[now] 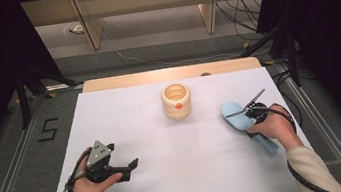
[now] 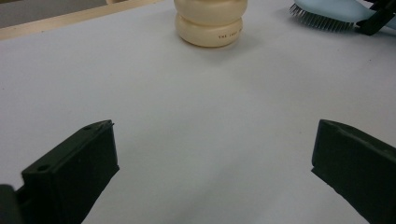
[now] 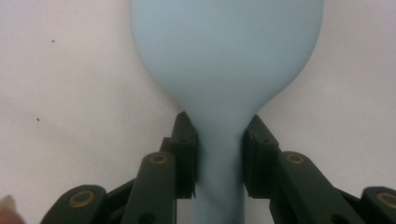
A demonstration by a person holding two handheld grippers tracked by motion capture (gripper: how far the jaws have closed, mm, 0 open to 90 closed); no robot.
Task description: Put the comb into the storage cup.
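Left tool (image 1: 129, 168) agape, right tool (image 3: 219, 158) clamped

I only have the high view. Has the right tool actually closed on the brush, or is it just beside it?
Observer: The right tool has its pads pressed on both sides of the brush, at the neck where the head narrows into the handle.
Operator: Which way up is the brush?
Observer: Bristles down; the left gripper view shows them under the blue head.
Operator: Is the left tool holding anything?
Observer: No. The left tool is open with only bare table between the jaws.
Operator: What is it aimed at?
Observer: The cream jar, straight ahead, with small print on its lower ring.
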